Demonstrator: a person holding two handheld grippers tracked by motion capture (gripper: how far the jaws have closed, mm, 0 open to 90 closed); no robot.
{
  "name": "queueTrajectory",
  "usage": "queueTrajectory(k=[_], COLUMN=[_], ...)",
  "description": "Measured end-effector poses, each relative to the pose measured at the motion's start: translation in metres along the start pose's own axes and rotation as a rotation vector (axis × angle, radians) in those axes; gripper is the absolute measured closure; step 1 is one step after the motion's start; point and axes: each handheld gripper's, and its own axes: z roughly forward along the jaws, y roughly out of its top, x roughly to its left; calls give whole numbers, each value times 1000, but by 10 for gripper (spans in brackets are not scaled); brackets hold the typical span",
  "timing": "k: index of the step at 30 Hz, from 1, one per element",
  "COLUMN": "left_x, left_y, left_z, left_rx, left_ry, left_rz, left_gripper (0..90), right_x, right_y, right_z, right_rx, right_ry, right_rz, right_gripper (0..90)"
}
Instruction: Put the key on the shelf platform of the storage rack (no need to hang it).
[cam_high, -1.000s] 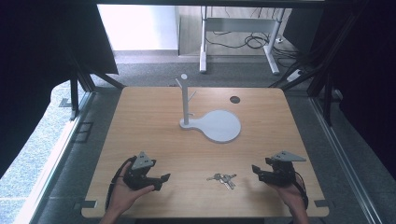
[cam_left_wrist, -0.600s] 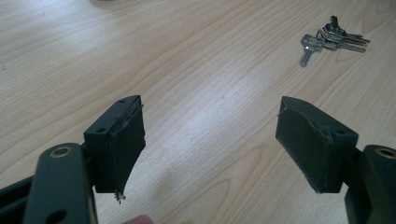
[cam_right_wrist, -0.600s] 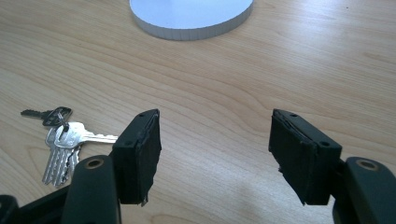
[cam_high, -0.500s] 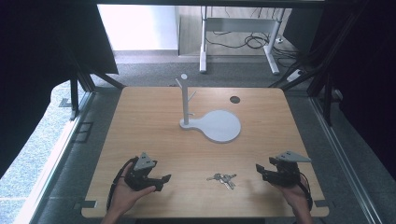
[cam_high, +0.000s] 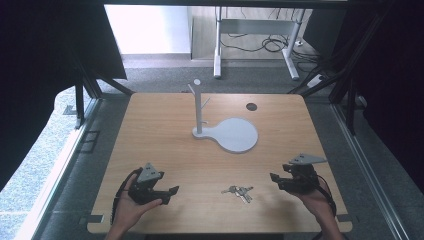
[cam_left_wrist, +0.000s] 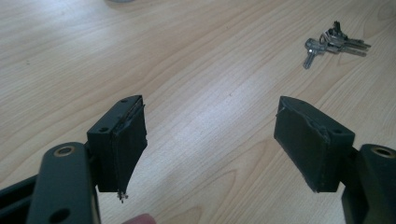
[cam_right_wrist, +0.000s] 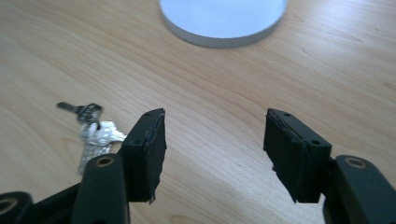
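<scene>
Scene: A person sat at a pale wooden table (cam_high: 165, 130), holding a two-jaw gripper in each hand.
Keys: A small bunch of metal keys (cam_high: 239, 191) lay flat near the front edge, between the two grippers and touching neither.
Stand: A white stand (cam_high: 227, 131) with a thin upright post, short pegs and a flat round base stood mid-table, well apart from the keys.
Left gripper (cam_high: 167, 192): Its jaws stood wide apart with nothing between them, only bare wood showing in the gap.
Right gripper (cam_high: 276, 178): Its jaws had just been closing a little yet stayed well apart, with nothing between them; in the right gripper view the keys (cam_right_wrist: 93, 135) lay off to the left.
Doing it well: The reach for the keys would likely go best coming low and square, pinching the ring or a stacked blade, since thin flat metal slips on smooth wood.
Textures: Matte black rubbery pads (cam_left_wrist: 306, 140), frayed at the edges; fine wood grain; shiny silver keys.
</scene>
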Motion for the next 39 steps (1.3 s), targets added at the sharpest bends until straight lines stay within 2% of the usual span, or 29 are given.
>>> queueTrajectory(k=[2,3,5,6,7,13,17,19,20,25,27,29,39], left_x=[1,1,1,1,2,2,3,2,2,1,2,2,3], left_y=[0,0,-1,-1,-1,0,0,0,0,0,0,-1,-1], left_z=[-4,-5,-7,-7,-7,-10,-11,-12,-12,-12,-12,-12,-11], left_rx=[-13,-18,-18,-17,-17,-26,-28,-29,-29,-24,-23,-22,-17], left_ry=[-1,-2,-4,-3,-3,-3,-3,-5,-6,-11,-11,-12,-15], left_rz=[-4,-7,-11,-11,-8,-13,-13,-13,-12,-6,-6,-4,-9], left_gripper=[255,256,256,256,256,256,256,256,256,255,256,255,255], right_x=[4,9,12,19,19,36,44,52,52,70,73,78,87], right_y=[8,16,19,29,29,48,53,57,57,63,64,65,60], right_z=[-2,-2,-3,-3,-3,7,12,19,19,36,39,49,74], right_rx=[27,60,70,100,100,181,209,246,246,327,344,377,453], right_ry=[15,31,42,77,77,150,169,195,195,244,245,251,255], right_rz=[-35,-71,-84,-117,-117,-209,-228,-249,-249,-296,-298,-326,-375], right_gripper=[414,432,440,448,455,481,498,545,545,598,600,609,657])
